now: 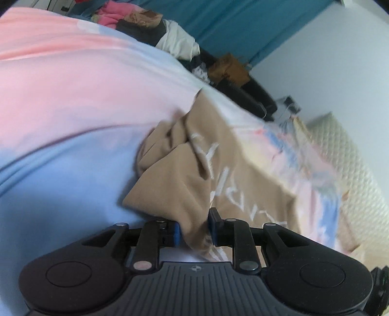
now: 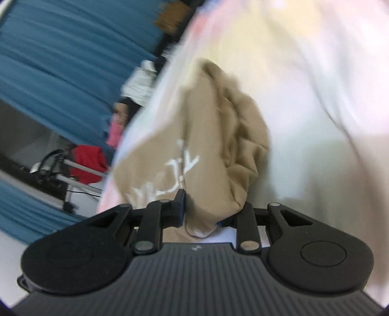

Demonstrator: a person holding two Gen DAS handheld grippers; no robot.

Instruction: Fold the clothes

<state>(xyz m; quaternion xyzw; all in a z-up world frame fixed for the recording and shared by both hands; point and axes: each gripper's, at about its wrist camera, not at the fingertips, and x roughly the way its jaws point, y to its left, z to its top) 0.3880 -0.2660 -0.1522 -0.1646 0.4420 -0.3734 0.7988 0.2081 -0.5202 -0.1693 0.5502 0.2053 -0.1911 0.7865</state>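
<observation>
I hold the tan garment with both claws at once. My left claw is clenched on a bunched corner of it, the cloth pinched between the two blue pads. My right claw also grasps a thick fold of the same garment, which fills the gap between its fingers, so this claw is not closed fully but it grips the cloth.

The garment lies on the bed cover, a soft sheet in pink, blue and white. In the left wrist view it spreads from my claw toward 1 o'clock, with white letters on its face. In the right wrist view it rises toward 12 o'clock and is much crumpled on the side at 2 o'clock.

I think I hold two corners of one edge so that the cloth can be lifted and stretched flat before folding. The fold itself seems not yet made, because the body is wrinkled.

At 12 o'clock in the left view a pile of other clothes waits near the blue curtain. At 3 o'clock I see a white quilted pillow. Both pictures are blurred.
</observation>
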